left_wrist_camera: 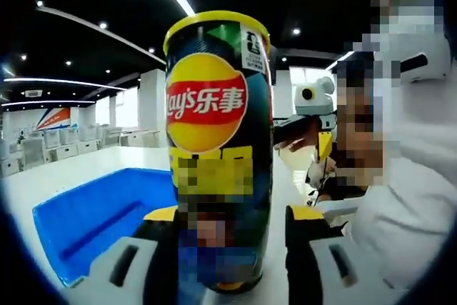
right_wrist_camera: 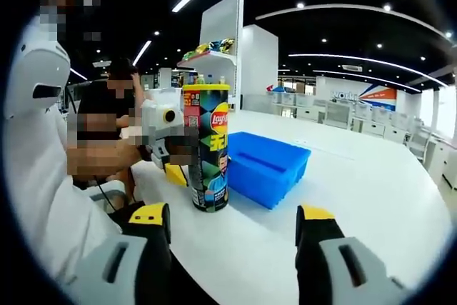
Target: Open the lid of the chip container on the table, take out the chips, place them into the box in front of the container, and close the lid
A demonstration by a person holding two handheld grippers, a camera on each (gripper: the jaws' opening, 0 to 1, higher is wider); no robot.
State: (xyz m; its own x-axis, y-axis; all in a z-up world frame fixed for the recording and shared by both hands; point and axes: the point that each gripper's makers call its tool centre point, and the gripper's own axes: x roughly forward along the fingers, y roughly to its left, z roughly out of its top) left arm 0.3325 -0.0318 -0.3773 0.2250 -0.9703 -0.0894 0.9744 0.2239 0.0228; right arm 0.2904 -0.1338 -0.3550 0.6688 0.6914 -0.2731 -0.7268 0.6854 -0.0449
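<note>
Two grippers — left gripper (left_wrist_camera: 223, 248) clamps upright chip can (left_wrist_camera: 218, 141), lid on, beside blue box (right_wrist_camera: 265, 166) on white table (right_wrist_camera: 371, 198); right gripper (right_wrist_camera: 234, 230) open, apart.

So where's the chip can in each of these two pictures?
Left gripper view: the chip can stands upright at centre, close up, between the jaws.
Right gripper view: the same can stands left of centre on the white table.
Shared landmark: the blue box beside it.

one chip can (right_wrist_camera: 208, 146), one blue box (right_wrist_camera: 265, 166)
</note>
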